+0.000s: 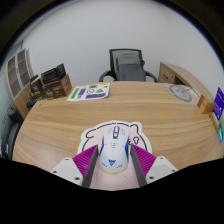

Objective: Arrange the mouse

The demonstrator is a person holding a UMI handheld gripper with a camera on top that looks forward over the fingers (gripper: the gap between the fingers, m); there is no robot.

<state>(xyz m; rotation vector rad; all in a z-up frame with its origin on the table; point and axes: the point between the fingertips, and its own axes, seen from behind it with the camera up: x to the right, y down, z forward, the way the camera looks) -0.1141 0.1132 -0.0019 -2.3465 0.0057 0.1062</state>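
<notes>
A white mouse [113, 143] with blue markings lies on a pale mouse mat [87, 134] with cartoon prints, on the near part of a wooden table [55, 120]. My gripper [114, 152] is around the mouse. Both fingers lie against its sides, the left pad [86, 160] and the right pad [143, 160] flanking it. The mouse rests on the mat, its front pointing away from me. Its rear end is hidden low between the fingers.
A green and white booklet [88, 92] lies at the table's far side. Black boxes [48, 83] stand at the far left. A grey office chair [131, 65] stands behind the table. A round grey object [181, 92] lies on a side desk at the right.
</notes>
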